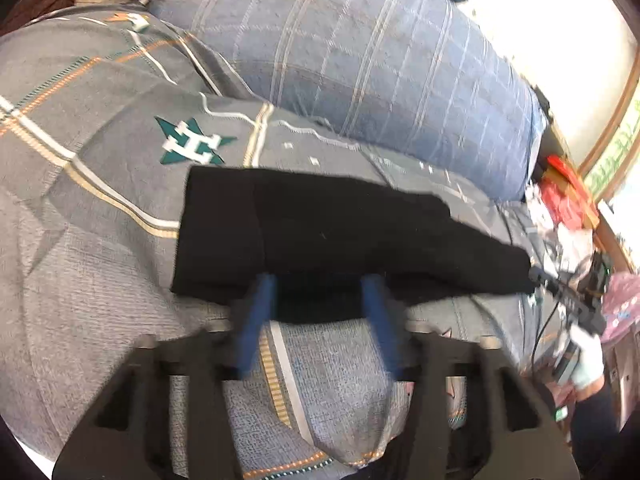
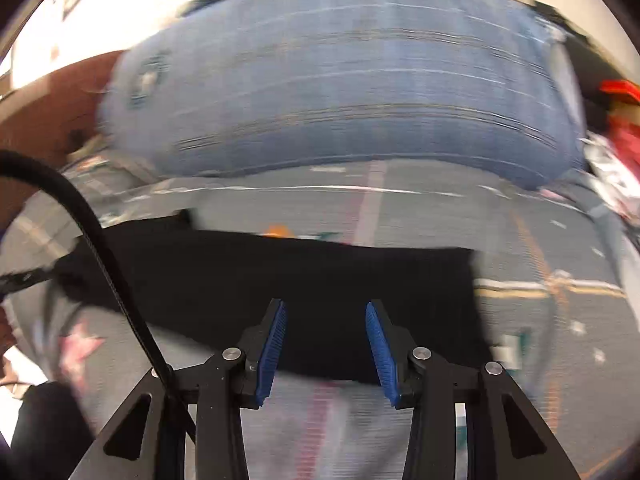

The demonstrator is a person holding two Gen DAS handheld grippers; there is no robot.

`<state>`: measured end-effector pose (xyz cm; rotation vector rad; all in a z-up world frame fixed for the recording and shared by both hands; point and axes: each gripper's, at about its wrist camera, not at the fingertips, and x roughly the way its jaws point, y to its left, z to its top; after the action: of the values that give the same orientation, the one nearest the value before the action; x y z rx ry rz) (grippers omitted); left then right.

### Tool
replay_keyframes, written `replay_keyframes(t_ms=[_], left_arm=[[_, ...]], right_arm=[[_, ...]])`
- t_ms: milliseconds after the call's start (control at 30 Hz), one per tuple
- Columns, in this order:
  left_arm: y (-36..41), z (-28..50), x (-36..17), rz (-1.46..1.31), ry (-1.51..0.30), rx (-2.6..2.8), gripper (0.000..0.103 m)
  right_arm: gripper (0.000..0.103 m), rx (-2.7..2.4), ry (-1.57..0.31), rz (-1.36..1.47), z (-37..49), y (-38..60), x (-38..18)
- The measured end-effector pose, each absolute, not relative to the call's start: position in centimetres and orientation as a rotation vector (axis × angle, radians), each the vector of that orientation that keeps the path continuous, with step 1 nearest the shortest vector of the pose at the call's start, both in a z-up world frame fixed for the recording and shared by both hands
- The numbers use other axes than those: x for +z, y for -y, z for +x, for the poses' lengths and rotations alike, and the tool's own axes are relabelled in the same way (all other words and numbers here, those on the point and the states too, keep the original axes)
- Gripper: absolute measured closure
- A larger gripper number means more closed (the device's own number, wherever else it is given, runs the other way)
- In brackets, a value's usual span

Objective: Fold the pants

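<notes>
A grey patterned bedspread (image 1: 100, 216) covers the bed, with a big blue plaid pillow (image 1: 360, 60) along its far side. The black pants (image 1: 340, 232) lie folded into a long band across the bedspread. The left gripper (image 1: 320, 284) has its blue fingers (image 1: 260, 304) spread wide at the pants' near edge. The right gripper (image 2: 326, 308) hovers over the pants, fingers (image 2: 276, 336) also wide apart, gripping nothing.

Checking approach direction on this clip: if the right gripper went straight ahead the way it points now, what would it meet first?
Most likely the black pants: the right gripper has open jaws aimed at them, lying on the grey bedspread. Blur makes the gap hard to judge.
</notes>
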<state>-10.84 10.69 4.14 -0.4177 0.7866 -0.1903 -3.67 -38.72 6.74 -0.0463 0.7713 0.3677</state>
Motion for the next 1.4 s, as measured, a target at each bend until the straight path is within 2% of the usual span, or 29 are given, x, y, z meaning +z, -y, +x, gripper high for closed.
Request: replay_keyframes(t_ms=[333, 667, 767, 800, 833, 867, 900, 1333, 1400], left_arm=[[-13.0, -9.7, 3.5, -0.466, -0.82, -0.103, 0.048], [-13.5, -7.2, 2.5, -0.468, -0.831, -0.092, 0.048], [-13.1, -6.3, 2.5, -0.473, -0.827, -0.152, 0.048], [-12.9, -6.1, 2.5, -0.469, -0.832, -0.169, 0.058], [-12.7, -6.0, 2.6, -0.451, -0.836, -0.177, 0.078], [-12.4, -5.9, 2.9, -0.416, -0.843, -0.175, 0.085], [-12.1, -6.0, 3.1, -0.387, -0.841, -0.184, 0.088], [-12.5, -8.4, 1.8, -0.306, -0.862, -0.079, 0.088], [-12.6, -8.6, 2.1, -0.304, -0.856, -0.065, 0.088]], right_arm=[[0.061, 0.843, -0.713, -0.241, -4.6, 24.3, 7.3], [0.061, 1.046, -0.685, -0.494, -4.3, 13.1, 4.4], [0.089, 1.021, -0.712, -0.556, -3.7, 12.0, 3.5], [0.093, 1.024, -0.729, -0.544, -3.3, 11.9, 3.5], [0.095, 1.039, -0.748, -0.504, -2.9, 11.9, 3.8], [0.096, 1.044, -0.756, -0.484, -2.7, 12.2, 4.2], [0.096, 1.046, -0.757, -0.469, -2.8, 12.4, 4.5], [0.095, 1.056, -0.819, -0.413, -4.4, 12.8, 2.5], [0.08, 1.044, -0.815, -0.418, -4.7, 12.9, 2.8]])
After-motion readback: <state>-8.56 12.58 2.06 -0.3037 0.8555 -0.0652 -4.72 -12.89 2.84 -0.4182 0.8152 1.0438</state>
